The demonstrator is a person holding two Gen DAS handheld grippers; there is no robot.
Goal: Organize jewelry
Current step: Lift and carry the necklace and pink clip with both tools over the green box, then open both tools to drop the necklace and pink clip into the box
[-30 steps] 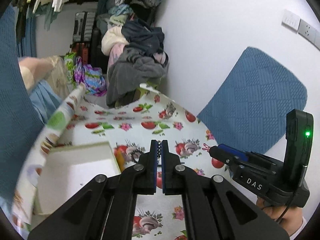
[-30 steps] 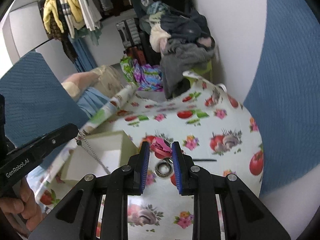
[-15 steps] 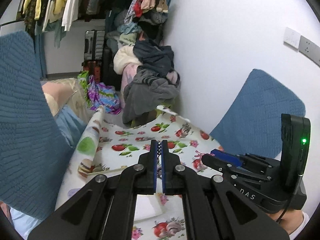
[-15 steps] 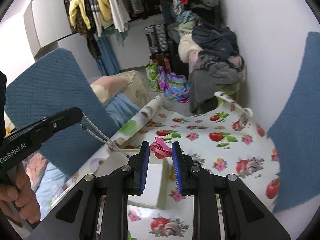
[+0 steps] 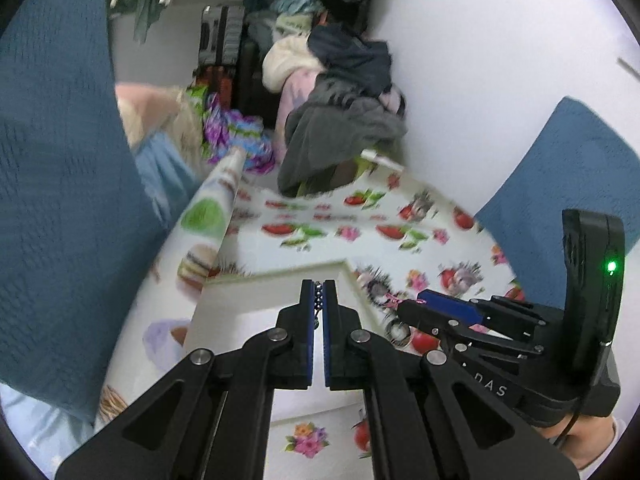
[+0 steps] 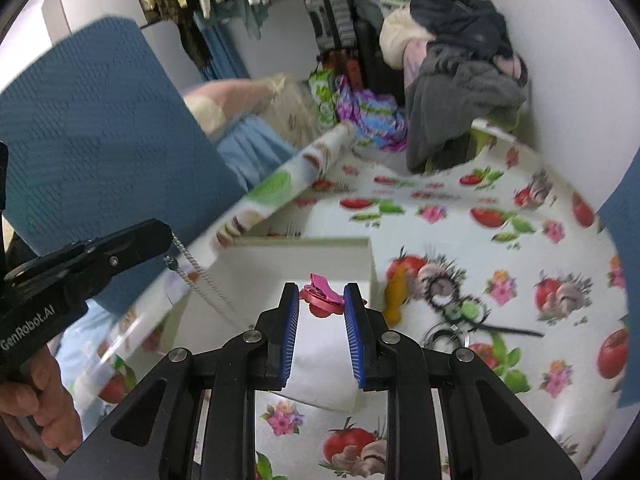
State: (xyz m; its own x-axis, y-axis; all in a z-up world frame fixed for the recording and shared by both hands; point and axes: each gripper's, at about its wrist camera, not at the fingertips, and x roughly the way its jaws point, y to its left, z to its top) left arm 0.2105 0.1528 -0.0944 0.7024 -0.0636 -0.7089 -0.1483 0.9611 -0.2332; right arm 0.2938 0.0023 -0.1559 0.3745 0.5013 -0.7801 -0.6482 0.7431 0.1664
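My left gripper (image 5: 318, 285) is shut on a beaded chain (image 5: 318, 300), above the open white box (image 5: 248, 308). In the right wrist view that chain (image 6: 200, 276) hangs slanted from the left gripper (image 6: 170, 238) down toward the white box (image 6: 344, 244). My right gripper (image 6: 321, 300) is shut on a pink hair clip (image 6: 322, 300) over the box. The left wrist view shows the right gripper (image 5: 404, 308) from the side, the pink clip (image 5: 390, 300) at its tip.
The table has a cloth printed with tomatoes and mushrooms (image 6: 500, 240). Right of the box lie a yellow piece (image 6: 394, 300), a ring (image 6: 442, 334) and a dark hair pin (image 6: 512, 330). Blue cushions (image 5: 56, 184) and a pile of clothes (image 5: 344, 112) stand around the table.
Both grippers have come down and forward toward the white box, which now lies right under them. The chain and the pink clip are still held.
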